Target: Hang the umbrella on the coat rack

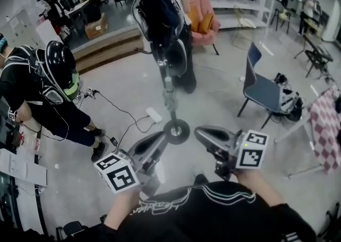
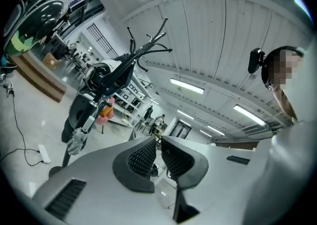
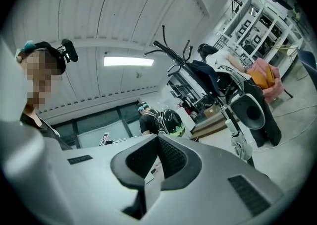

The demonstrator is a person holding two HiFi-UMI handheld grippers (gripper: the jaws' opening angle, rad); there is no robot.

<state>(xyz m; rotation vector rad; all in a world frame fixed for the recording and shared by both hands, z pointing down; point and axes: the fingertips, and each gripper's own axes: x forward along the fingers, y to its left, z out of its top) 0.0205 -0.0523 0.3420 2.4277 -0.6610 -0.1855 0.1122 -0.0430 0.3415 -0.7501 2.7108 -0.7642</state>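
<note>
The coat rack (image 1: pixel 168 83) stands on the floor ahead of me, on a round black base (image 1: pixel 176 130). Black things hang thickly on its upper part. Among them a long black bundle (image 2: pixel 119 73) slants down from the hooks (image 2: pixel 148 45); it looks like the folded umbrella, but I cannot tell for sure. A grey pouch (image 2: pixel 77 140) dangles low on the pole. My left gripper (image 1: pixel 159 138) and right gripper (image 1: pixel 202 133) are level, short of the base, apart from the rack. Both are shut with nothing between the pads (image 2: pixel 143 157) (image 3: pixel 171 157).
A person in a black helmet (image 1: pixel 56 67) stands at the left. A white power strip (image 1: pixel 154 114) with a cable lies on the floor. A blue chair (image 1: pixel 261 89), a checked tablecloth (image 1: pixel 325 129), a pink armchair (image 1: pixel 205 19) and a wooden step (image 1: pixel 106 49) are around.
</note>
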